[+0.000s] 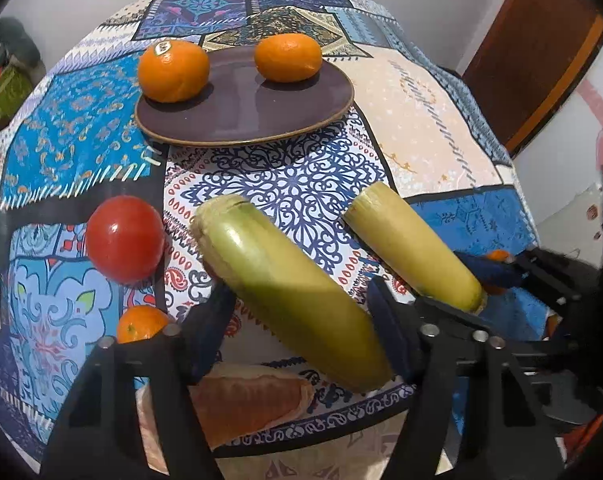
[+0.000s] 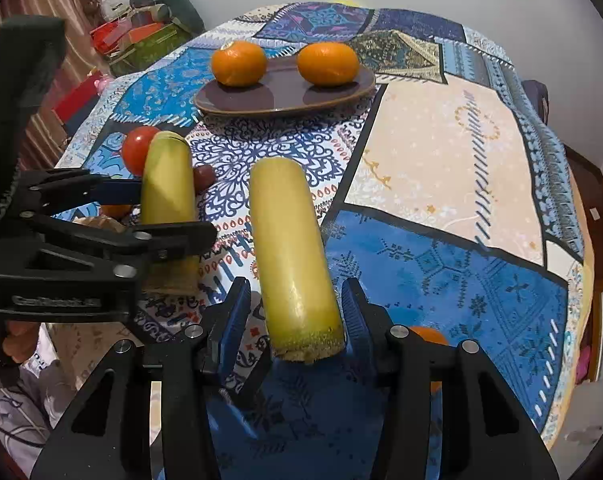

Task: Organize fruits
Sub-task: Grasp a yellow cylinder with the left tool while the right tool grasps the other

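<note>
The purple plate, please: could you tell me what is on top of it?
Two oranges sit apart on the purple plate; nothing else shows. Cloth beneath it is covered.

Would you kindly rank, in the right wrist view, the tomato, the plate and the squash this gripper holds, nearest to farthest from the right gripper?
1. Squash, between the right gripper's fingers.
2. Tomato, up to the left, behind the other squash.
3. Plate, at the far side, carrying two oranges.
</note>
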`<act>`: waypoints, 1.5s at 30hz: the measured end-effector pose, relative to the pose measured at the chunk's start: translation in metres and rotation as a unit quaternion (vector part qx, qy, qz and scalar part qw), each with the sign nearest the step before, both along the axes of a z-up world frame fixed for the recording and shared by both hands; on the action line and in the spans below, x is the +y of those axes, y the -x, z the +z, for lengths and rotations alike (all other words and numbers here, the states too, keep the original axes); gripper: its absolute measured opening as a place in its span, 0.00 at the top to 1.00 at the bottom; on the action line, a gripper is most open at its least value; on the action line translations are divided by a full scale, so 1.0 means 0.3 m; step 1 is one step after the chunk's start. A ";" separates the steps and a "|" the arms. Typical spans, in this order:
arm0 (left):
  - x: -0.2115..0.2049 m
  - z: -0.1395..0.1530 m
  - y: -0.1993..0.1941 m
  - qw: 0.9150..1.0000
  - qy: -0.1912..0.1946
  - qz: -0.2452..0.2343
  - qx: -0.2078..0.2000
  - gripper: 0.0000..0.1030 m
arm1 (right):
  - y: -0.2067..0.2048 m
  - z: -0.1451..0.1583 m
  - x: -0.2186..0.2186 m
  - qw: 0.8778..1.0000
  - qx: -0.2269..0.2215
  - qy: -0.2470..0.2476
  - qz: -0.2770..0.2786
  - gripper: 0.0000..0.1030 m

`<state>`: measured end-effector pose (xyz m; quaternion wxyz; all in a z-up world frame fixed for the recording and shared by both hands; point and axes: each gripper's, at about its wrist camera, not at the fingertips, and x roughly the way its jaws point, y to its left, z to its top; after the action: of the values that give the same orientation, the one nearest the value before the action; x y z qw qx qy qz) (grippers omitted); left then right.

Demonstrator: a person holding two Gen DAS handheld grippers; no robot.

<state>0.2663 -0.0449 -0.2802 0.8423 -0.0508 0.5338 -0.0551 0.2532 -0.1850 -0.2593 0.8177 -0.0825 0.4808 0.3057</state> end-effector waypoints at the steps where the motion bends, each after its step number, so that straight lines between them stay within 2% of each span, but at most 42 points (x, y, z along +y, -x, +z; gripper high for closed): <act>1: 0.007 0.008 0.005 1.000 -0.001 0.000 -0.004 0.45 | -0.004 -0.008 0.002 1.000 0.005 -0.001 -0.002 0.59; 2: 0.012 0.014 0.009 1.000 -0.003 -0.001 -0.006 0.48 | -0.004 -0.015 0.001 1.000 0.006 -0.002 -0.008 0.61; 7: 0.015 0.044 0.041 1.000 -0.001 -0.024 -0.017 0.53 | 0.004 -0.013 -0.048 0.998 0.024 -0.038 -0.038 0.64; 12: -0.032 0.092 0.081 0.997 -0.018 -0.068 -0.042 0.58 | 0.050 0.001 -0.103 0.997 0.026 -0.035 -0.059 0.64; 15: -0.066 0.080 0.069 0.995 -0.024 -0.090 -0.034 0.58 | 0.079 0.007 -0.106 0.998 0.027 -0.023 -0.052 0.66; 18: -0.086 0.042 0.037 0.995 -0.013 -0.099 -0.009 0.59 | 0.088 0.005 -0.097 0.998 0.034 -0.017 -0.045 0.66; 20: -0.091 0.015 0.019 0.995 -0.005 -0.101 0.007 0.61 | 0.079 0.009 -0.091 0.998 0.033 -0.016 -0.043 0.66; 23: -0.099 0.008 0.002 0.995 -0.007 -0.103 0.004 0.62 | 0.059 0.015 -0.080 0.999 0.032 -0.019 -0.040 0.66; 28: -0.084 -0.023 -0.038 0.995 0.019 -0.094 0.022 0.62 | 0.019 0.013 -0.046 0.999 0.022 -0.010 -0.025 0.66; 31: -0.088 -0.032 -0.047 0.995 0.016 -0.093 0.017 0.62 | -0.008 -0.003 -0.032 0.999 0.027 -0.014 -0.021 0.66; 34: -0.090 -0.026 -0.043 0.995 0.011 -0.095 0.007 0.63 | -0.031 -0.023 -0.033 0.998 0.037 -0.032 -0.028 0.66; 38: -0.081 -0.018 -0.052 0.995 0.022 -0.093 0.012 0.64 | -0.026 -0.016 -0.038 0.998 0.028 -0.037 -0.040 0.66; 45: -0.038 0.074 -0.013 0.996 0.030 -0.084 -0.020 0.65 | -0.026 0.045 -0.074 0.997 0.007 -0.057 -0.057 0.66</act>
<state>0.2700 -0.0564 -0.2580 0.8430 -0.0300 0.5176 -0.1430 0.2610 -0.2073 -0.2459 0.8339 -0.0062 0.4720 0.2861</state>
